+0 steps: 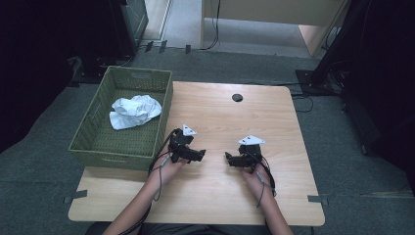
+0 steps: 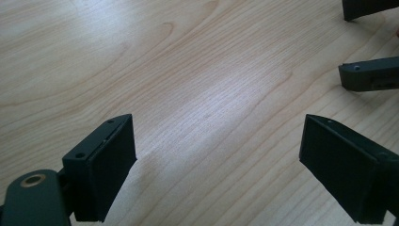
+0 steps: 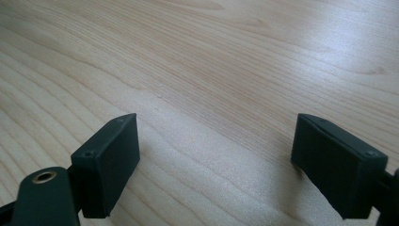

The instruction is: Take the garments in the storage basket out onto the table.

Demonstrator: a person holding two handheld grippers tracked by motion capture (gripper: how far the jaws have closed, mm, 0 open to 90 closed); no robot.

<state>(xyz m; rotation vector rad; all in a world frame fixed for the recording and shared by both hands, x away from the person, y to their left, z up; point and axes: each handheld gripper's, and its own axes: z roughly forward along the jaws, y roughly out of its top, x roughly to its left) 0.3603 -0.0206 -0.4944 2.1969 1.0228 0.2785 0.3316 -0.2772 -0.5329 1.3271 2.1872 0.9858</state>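
On the wooden table, my left gripper rests low, its jaws pointing right toward the other hand. It stands open, with bare wood between its fingers. My right gripper faces it from the right, jaws pointing left, also open over bare wood, its fingers wide apart. The two sets of fingertips are a short gap apart. In the left gripper view the right gripper's jaw tips show at the top right. A crumpled white cloth lies inside the green basket.
The green woven basket stands on the table's left side, overhanging its left edge. A small black round cap sits in the tabletop near the far edge. Dark stands and cables crowd the floor at the back and right.
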